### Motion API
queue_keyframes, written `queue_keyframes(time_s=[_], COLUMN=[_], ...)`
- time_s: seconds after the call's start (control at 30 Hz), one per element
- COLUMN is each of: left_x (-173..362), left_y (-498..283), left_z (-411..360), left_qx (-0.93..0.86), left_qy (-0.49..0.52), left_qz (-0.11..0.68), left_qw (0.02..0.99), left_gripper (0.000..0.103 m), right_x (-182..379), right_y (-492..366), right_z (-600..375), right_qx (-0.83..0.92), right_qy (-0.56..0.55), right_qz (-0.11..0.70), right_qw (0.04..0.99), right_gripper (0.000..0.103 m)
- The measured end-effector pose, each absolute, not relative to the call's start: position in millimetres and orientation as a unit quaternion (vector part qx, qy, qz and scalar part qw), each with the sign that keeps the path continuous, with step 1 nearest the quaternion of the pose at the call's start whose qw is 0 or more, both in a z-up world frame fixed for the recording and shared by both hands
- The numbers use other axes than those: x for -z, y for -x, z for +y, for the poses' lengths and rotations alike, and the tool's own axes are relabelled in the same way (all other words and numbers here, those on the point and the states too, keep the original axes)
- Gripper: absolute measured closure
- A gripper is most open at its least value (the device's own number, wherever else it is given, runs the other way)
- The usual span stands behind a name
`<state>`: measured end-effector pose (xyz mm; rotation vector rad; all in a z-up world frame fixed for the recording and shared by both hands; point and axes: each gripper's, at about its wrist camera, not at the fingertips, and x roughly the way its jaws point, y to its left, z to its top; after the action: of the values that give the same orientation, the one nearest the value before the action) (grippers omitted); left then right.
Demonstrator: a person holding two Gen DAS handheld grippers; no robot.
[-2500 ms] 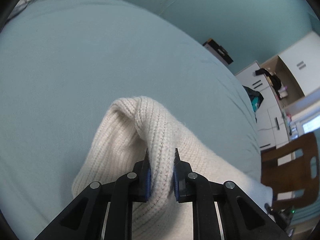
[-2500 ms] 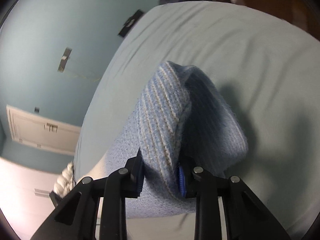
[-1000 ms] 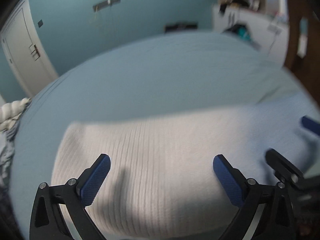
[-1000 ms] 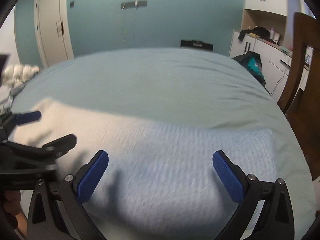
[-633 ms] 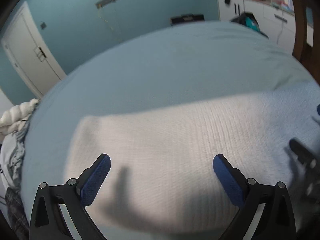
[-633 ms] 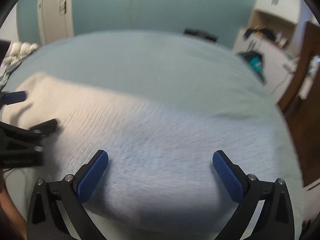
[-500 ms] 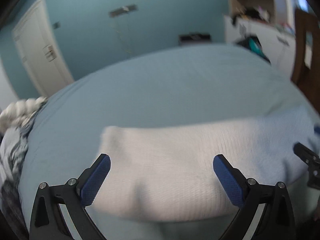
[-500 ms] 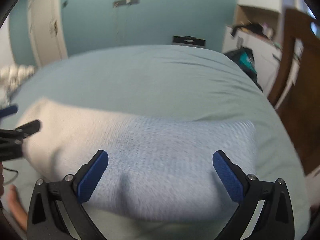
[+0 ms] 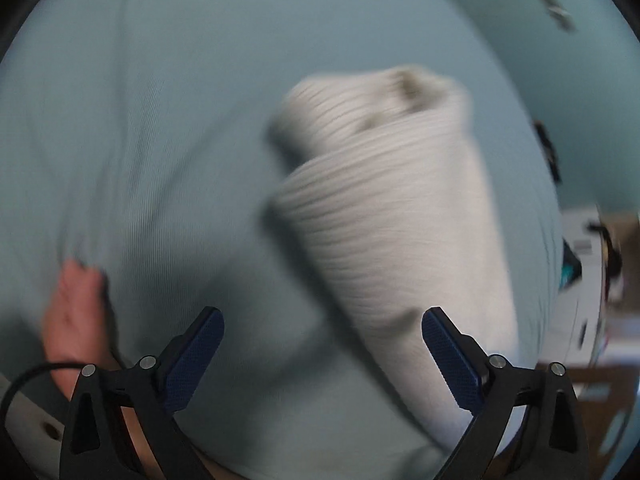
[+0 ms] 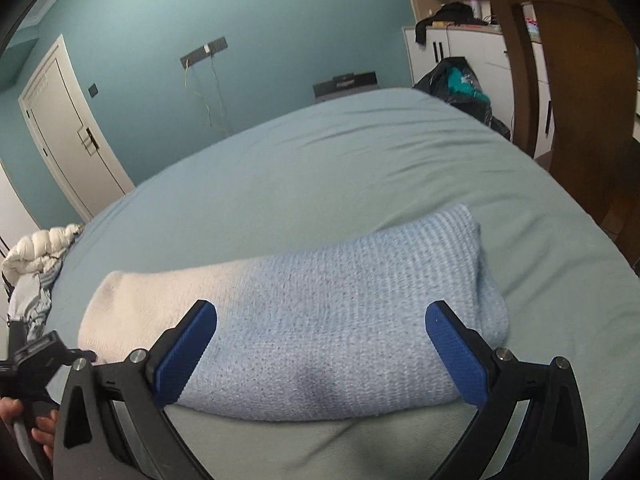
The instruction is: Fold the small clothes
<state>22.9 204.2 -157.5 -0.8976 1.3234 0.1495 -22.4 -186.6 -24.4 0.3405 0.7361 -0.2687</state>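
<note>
1. Jaws of the right gripper (image 10: 320,344) stand spread wide with nothing between the blue pads (image 10: 185,346); they hover low over the near edge of the folded knit.
2. Jaws of the left gripper (image 9: 322,354) are likewise spread and empty, their blue pads (image 9: 194,354) over bare sheet at 7 o'clock and over the knit's near end at 5 o'clock. This view is smeared by motion blur.
3. At 8 o'clock in the left wrist view a person's hand (image 9: 74,316) rests against the bed, with a black cable just beside it.
4. In the right wrist view the left gripper's black body shows at 8 o'clock, near the cream end of the knit, with fingers wrapped round its handle at the lower rim.
5. From the right wrist, the knitted garment (image 10: 304,320) lies flat on the bed (image 10: 320,168) as a folded, thick oblong running from 8 o'clock to 3 o'clock: pale blue over most of its length, cream at its left end.
6. From the left wrist the cream ribbed end of the garment (image 9: 392,216) runs from 5 o'clock up toward 1 o'clock, its far end rolled.
7. At 9 o'clock, at the bed's edge, sits a heap of white quilted bedding (image 10: 36,252).
8. Farther off: a white door (image 10: 68,128) at 10 o'clock, a dark bag (image 10: 460,84) with something teal at 1 o'clock, white cabinets (image 10: 460,48) behind it, and a brown wooden chair back (image 10: 580,80) at 2 o'clock.
</note>
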Motion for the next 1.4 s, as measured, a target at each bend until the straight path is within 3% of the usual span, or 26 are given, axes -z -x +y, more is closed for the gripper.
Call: queue_keyframes(time_s=[0.27,0.5,0.6,0.8,0.83,0.9,1.0,1.3,1.4], left_x=[191.9,219.4,219.3,225.3,223.5,218.5,201.3,94.4,57.6], left_y=[-30.4,-23.0,-29.5,-67.0,-69.3,-69.6,-69.6,-62.7,-50.5], left_z=[197.1,180.2,170.5,151.1,150.2,149.1,146.4,132.3,125.2], left_qx=[-0.063,-0.068,-0.072,-0.071,-0.072,-0.080,-0.068,-0.044,-0.039], left_qy=[0.556,0.675,0.682,0.615,0.608,0.593,0.568,0.428,0.365], left_qz=[0.548,0.453,0.430,0.497,0.500,0.505,0.500,0.443,0.406], left_qw=[0.622,0.578,0.587,0.608,0.612,0.622,0.651,0.786,0.837], left_gripper=[0.000,0.000,0.000,0.000,0.004,0.026,0.050,0.055,0.055], right_x=[35.4,39.4,41.9,48.4,49.7,49.5,46.5,55.7,38.1], right_y=[10.4,12.5,13.6,5.8,2.7,-1.1,-2.9,-17.0,-14.3], right_z=[-178.8,-178.1,-181.7,-186.4,-184.7,-181.1,-178.8,-141.4,-132.4], right_qx=[0.145,0.152,0.155,0.169,0.173,0.177,0.174,0.105,0.091], right_qy=[-0.151,-0.146,-0.152,-0.149,-0.138,-0.121,-0.111,-0.059,-0.080], right_qz=[0.384,0.397,0.405,0.412,0.413,0.408,0.391,0.435,0.391], right_qw=[0.899,0.893,0.888,0.883,0.884,0.888,0.897,0.892,0.912], right_gripper=[0.001,0.001,0.001,0.001,0.001,0.001,0.001,0.001,0.001])
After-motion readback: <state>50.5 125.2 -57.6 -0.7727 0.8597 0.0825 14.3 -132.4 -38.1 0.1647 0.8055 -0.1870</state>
